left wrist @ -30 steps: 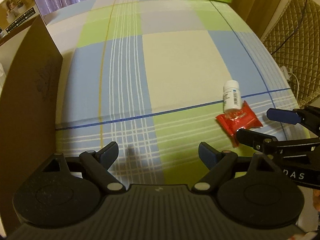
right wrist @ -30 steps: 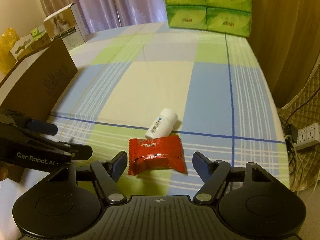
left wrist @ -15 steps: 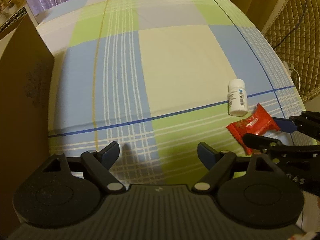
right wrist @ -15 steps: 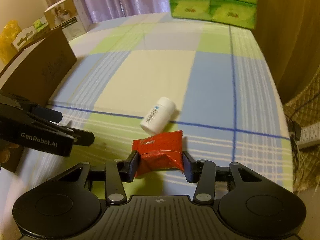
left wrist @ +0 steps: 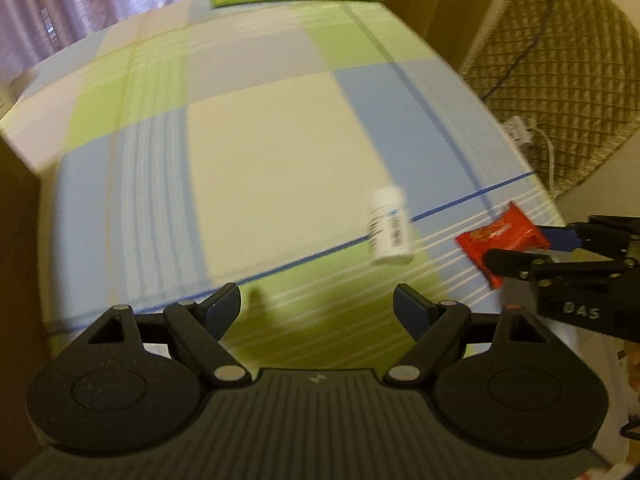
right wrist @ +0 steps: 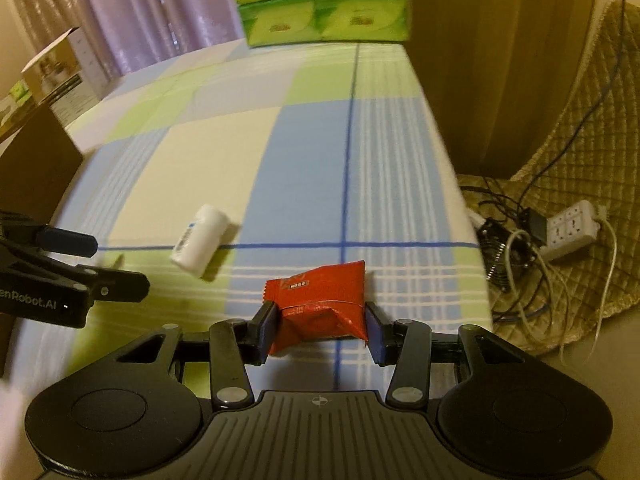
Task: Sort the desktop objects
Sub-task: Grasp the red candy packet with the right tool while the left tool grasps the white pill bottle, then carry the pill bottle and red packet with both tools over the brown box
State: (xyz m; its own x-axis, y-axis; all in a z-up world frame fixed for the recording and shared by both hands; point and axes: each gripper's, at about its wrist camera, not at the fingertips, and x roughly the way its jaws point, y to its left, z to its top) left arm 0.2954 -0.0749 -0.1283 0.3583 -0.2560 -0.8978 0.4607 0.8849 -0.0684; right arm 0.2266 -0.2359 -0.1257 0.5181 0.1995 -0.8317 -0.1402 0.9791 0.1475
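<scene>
Red snack packet [right wrist: 320, 304] clamped btwn fingers of right tool [right wrist: 320, 330], crumpled at the grip, held just above near right part of desk [right wrist: 224, 160], w/ checked cloth in blue, green, cream. White pill bottle [right wrist: 199, 241] lying on its side on desk, just left of packet, apart from it, across the blue line. Left tool [left wrist: 318, 308] spread wide, gripping nothing, over near edge, left of bottle. Green tissue packs [right wrist: 324, 4] stacked at far edge. Brown cardboard box [right wrist: 34, 156] at left edge. Off right edge on floor: power strip [right wrist: 572, 230], tangled cables.
</scene>
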